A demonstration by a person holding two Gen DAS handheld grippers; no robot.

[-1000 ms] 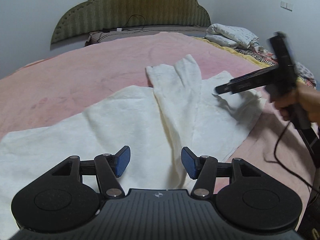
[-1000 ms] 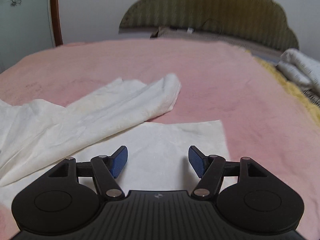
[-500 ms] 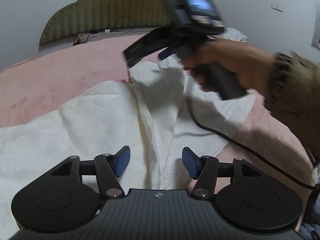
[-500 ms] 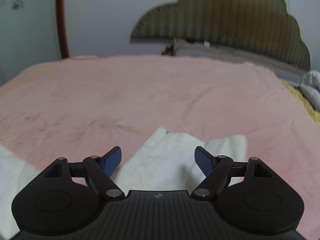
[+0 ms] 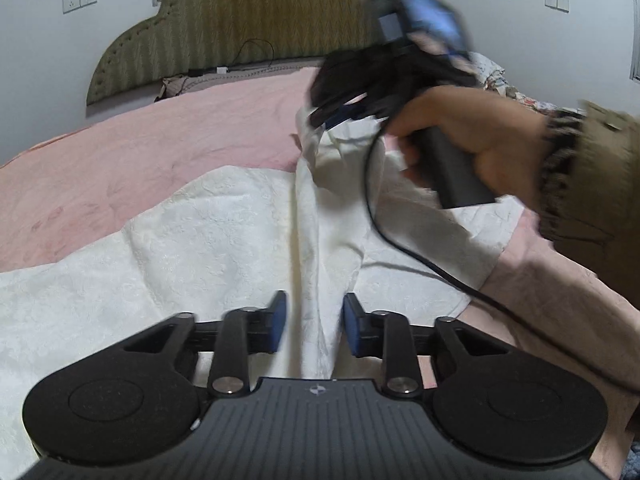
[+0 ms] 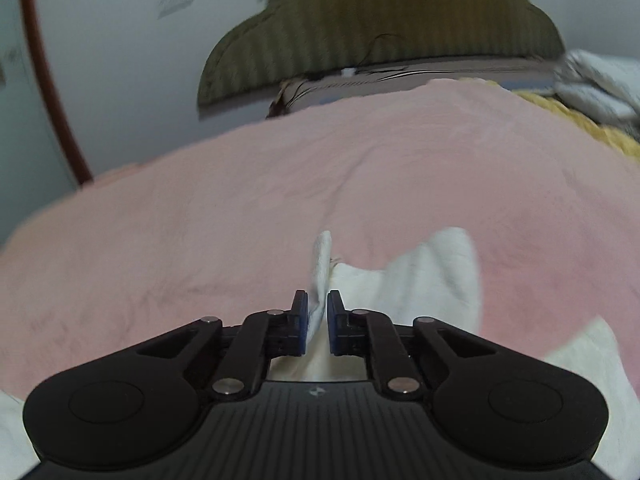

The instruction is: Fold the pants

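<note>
White pants (image 5: 224, 240) lie spread on a pink bedspread (image 5: 140, 152). One leg (image 5: 320, 240) runs as a raised ridge from my left gripper up to my right gripper. My left gripper (image 5: 314, 322) is open with the ridge of cloth between its blue pads (image 5: 278, 320). My right gripper (image 5: 332, 114), held in a hand, is shut on the far end of that leg. In the right wrist view its pads (image 6: 302, 320) pinch the leg end (image 6: 322, 264) at the gripper (image 6: 317, 320).
An olive headboard (image 5: 248, 20) stands at the far end of the bed. Folded bedding (image 6: 596, 80) and a yellow blanket (image 6: 592, 132) lie at the far right. A black cable (image 5: 400, 236) trails from the right gripper across the pants.
My right gripper moved from the near pants edge to the far leg end and shut on it. My left gripper's jaws narrowed around the cloth ridge, which now rises taut.
</note>
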